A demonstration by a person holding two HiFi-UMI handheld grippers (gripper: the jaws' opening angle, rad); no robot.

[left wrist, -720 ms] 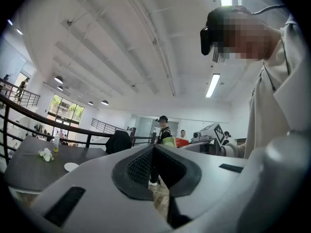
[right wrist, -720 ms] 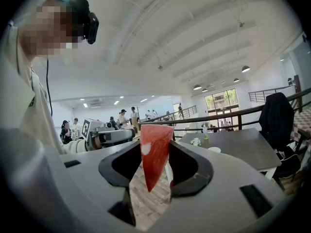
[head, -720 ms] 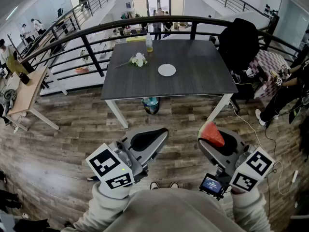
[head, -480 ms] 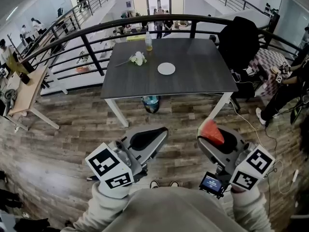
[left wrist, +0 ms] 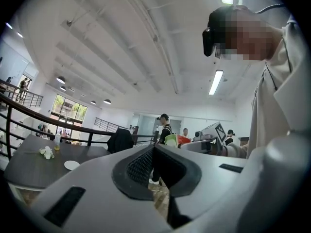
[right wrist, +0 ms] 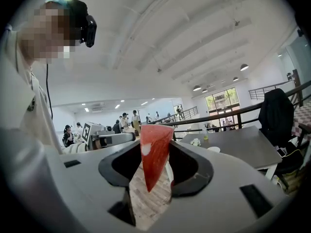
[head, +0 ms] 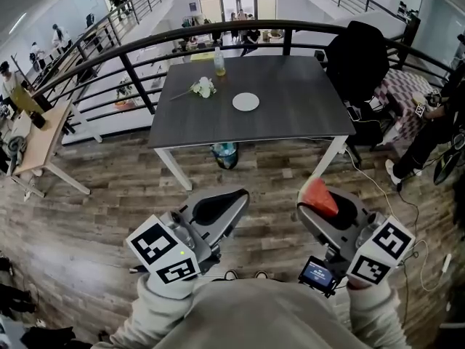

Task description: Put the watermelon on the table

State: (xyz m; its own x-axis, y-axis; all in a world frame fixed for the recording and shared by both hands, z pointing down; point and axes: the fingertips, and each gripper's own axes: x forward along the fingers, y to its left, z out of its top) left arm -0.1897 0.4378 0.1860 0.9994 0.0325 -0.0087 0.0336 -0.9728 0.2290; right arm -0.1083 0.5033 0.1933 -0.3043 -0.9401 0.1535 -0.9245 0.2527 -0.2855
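- Closest in, holds the left tongs [head: 236, 198] out at lower left, pressed together with nothing between the dark pads.
- Just across at lower right, pinches the watermelon [head: 317, 195] in the right tongs [head: 323, 206], both pads pressing on the red wedge.
- Carries that wedge with its broad end up and its point down, as seen in the right gripper view.
- Hangs both tongs side by side but apart, above the wooden plank floor [head: 109, 217] and well short of the bench [head: 290, 122].
- Farther out, meets that dark bench on white legs, standing square ahead.
- On it, finds a white plate [head: 245, 102] near the middle.
- Then finds white flowers [head: 203, 88] to the plate's left and a bottle [head: 219, 62] close to the far edge.
- Beside the bench's far right corner, shows a black chair [head: 356, 57].
- Behind the bench, runs into a black curved railing [head: 131, 64].
- Beyond that, picks out several people [head: 248, 38], small and distant.
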